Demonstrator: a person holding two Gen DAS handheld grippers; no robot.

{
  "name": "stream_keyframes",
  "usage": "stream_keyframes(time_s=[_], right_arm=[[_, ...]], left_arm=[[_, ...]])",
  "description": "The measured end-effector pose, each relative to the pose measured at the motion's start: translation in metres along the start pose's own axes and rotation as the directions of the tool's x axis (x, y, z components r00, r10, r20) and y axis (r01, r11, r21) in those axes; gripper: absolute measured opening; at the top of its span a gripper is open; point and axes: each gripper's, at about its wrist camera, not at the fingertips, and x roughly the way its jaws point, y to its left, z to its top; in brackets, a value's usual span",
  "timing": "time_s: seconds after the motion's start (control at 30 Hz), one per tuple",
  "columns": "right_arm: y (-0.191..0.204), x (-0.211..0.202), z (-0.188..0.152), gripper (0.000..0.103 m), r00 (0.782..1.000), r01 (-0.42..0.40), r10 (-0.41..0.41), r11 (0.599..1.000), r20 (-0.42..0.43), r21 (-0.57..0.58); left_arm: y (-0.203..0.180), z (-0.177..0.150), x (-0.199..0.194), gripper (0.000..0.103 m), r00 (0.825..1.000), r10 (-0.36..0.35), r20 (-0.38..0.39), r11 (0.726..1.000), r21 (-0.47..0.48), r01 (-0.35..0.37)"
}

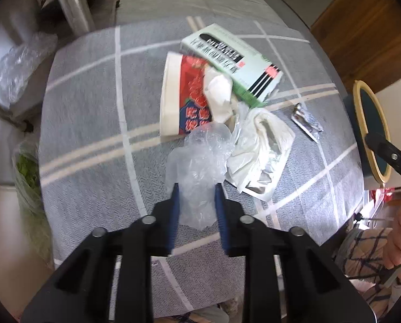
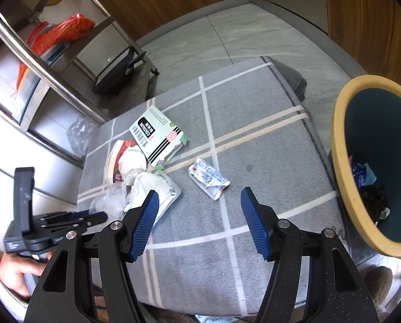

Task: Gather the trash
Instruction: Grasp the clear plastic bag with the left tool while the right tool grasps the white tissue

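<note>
Clear plastic bag (image 1: 197,158), mid-table, is pinched by the left gripper (image 1: 196,188); next, lift toward the bin (image 2: 345,177) while the right gripper (image 2: 197,196) waits open.

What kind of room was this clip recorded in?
Probably a home kitchen or utility area: wooden cabinets, a steel rack holding stored goods, and a grey checked mat on a tiled floor.

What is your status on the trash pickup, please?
Left gripper shut on clear plastic wrap. Right gripper open, empty, above mat. Snack wrapper, cartons still on mat; bin beside it. Nothing in the way.
</note>
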Motion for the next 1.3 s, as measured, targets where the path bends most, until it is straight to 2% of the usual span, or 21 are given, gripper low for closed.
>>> stream_keyframes(time_s=[0.2, 0.4, 0.5, 0.63, 0.8, 0.97, 1.03, 1.07, 1.13, 1.17, 1.23, 1.3], right_arm=[[0.019, 0.016, -0.003, 0.065, 1.000, 0.017, -0.018, 0.998, -0.019, -0.064], [0.043, 0.038, -0.005, 0.065, 0.998, 0.042, -0.048, 0.989, -0.038, -0.142], [0.053, 0.048, -0.003, 0.065, 0.998, 0.049, -0.057, 0.985, -0.040, -0.167], [0.067, 0.065, 0.000, 0.065, 0.996, 0.069, -0.079, 0.974, -0.037, -0.216], [0.075, 0.092, 0.002, 0.065, 0.990, 0.116, -0.131, 0.960, -0.043, -0.253], [0.079, 0.111, -0.004, 0.064, 0.983, 0.163, -0.179, 0.940, -0.029, -0.301], [0.080, 0.112, -0.006, 0.048, 0.986, 0.153, -0.166, 0.937, -0.014, -0.315], [0.081, 0.111, -0.006, 0.043, 0.987, 0.149, -0.161, 0.936, -0.009, -0.319], [0.083, 0.107, -0.006, 0.022, 0.989, 0.137, -0.147, 0.935, -0.005, -0.327], [0.081, 0.104, -0.005, 0.021, 0.992, 0.112, -0.122, 0.943, -0.011, -0.312], [0.079, 0.099, -0.003, 0.011, 0.995, 0.090, -0.098, 0.954, -0.013, -0.286], [0.075, 0.089, 0.001, 0.010, 0.998, 0.057, -0.063, 0.965, -0.015, -0.257]], left_arm=[[-0.017, 0.003, -0.050, 0.018, 0.993, -0.040, 0.109, 0.997, 0.064, 0.033], [-0.015, 0.017, -0.074, 0.018, 0.980, -0.068, 0.186, 0.997, 0.034, 0.063], [-0.008, 0.024, -0.089, 0.018, 0.969, -0.079, 0.234, 0.997, 0.004, 0.080], [-0.006, 0.033, -0.112, 0.018, 0.944, -0.106, 0.313, 0.991, -0.044, 0.126], [-0.011, 0.043, -0.130, 0.018, 0.917, -0.145, 0.371, 0.980, -0.073, 0.184], [-0.018, 0.052, -0.136, 0.018, 0.907, -0.168, 0.385, 0.976, -0.066, 0.209], [-0.021, 0.054, -0.136, 0.018, 0.907, -0.170, 0.385, 0.976, -0.062, 0.209], [-0.023, 0.054, -0.135, 0.018, 0.908, -0.172, 0.383, 0.976, -0.059, 0.210], [-0.025, 0.055, -0.134, 0.018, 0.908, -0.172, 0.382, 0.977, -0.055, 0.208], [-0.027, 0.056, -0.134, 0.018, 0.908, -0.174, 0.382, 0.977, -0.051, 0.209], [-0.030, 0.056, -0.135, 0.018, 0.907, -0.175, 0.383, 0.977, -0.047, 0.208], [-0.031, 0.057, -0.135, 0.018, 0.906, -0.177, 0.385, 0.977, -0.045, 0.210]])
